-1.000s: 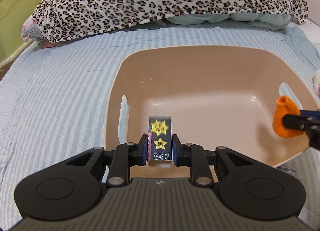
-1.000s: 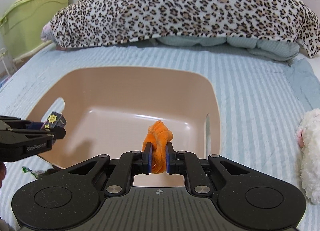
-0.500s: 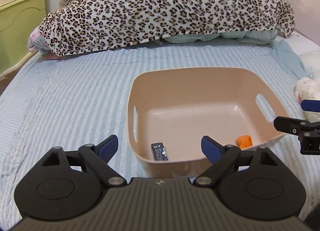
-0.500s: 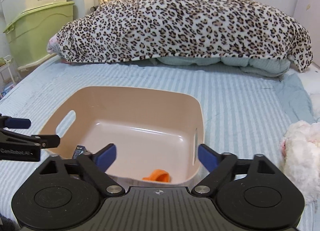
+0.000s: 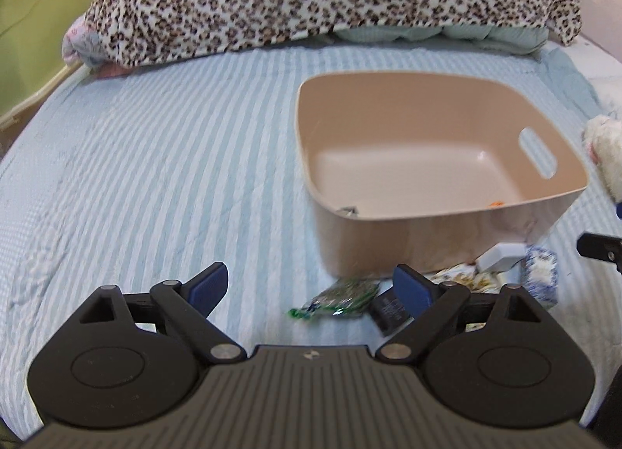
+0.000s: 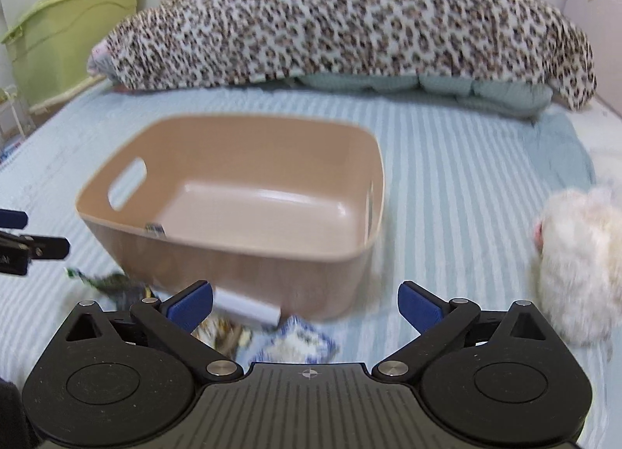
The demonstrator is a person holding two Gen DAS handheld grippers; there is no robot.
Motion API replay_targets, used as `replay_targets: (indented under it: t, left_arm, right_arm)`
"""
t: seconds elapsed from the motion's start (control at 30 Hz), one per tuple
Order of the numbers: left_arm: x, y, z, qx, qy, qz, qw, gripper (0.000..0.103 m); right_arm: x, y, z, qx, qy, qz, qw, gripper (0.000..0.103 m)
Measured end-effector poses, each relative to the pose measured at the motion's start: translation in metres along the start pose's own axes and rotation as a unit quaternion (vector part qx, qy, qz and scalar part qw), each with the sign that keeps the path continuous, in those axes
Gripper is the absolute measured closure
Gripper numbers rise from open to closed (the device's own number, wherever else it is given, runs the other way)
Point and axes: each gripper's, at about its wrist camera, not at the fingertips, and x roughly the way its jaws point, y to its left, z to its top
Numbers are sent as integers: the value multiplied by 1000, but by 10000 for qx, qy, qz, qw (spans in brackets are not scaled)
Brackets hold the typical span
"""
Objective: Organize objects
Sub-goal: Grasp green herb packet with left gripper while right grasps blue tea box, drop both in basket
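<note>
a: what changed just then?

b: a second before, the left gripper [image 5: 309, 287] clenched a dark star box and the right gripper [image 6: 305, 303] clenched an orange toy, both over the tub [image 5: 439, 217]. then both let go

a: and the jaws?

b: the left ones stood released and bare. the right ones were opening wider, nothing between them

a: where did the things land?

b: inside the tub: the box [image 5: 348, 210] by its near left corner, the toy [image 5: 496, 204] a sliver near the right. both grippers had drawn back

a: what was left?

b: i'd judge two items done. a green packet [image 5: 338, 299], white block [image 6: 248, 307], blue packet [image 6: 295, 344] and plush [image 6: 579, 270] lay on the bed outside the tub
</note>
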Motion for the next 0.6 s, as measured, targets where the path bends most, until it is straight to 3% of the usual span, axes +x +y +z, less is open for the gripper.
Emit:
replay_targets:
  t: [0.43, 0.6]
  left_arm:
    - [66, 13, -9, 16, 457, -137, 9989, 11]
    - [80, 15, -12, -158, 581, -398, 9974, 11]
  right_arm:
    - [48, -6, -33, 224, 652, -100, 9976, 0]
    - [61, -8, -38, 310, 775, -84, 9965, 1]
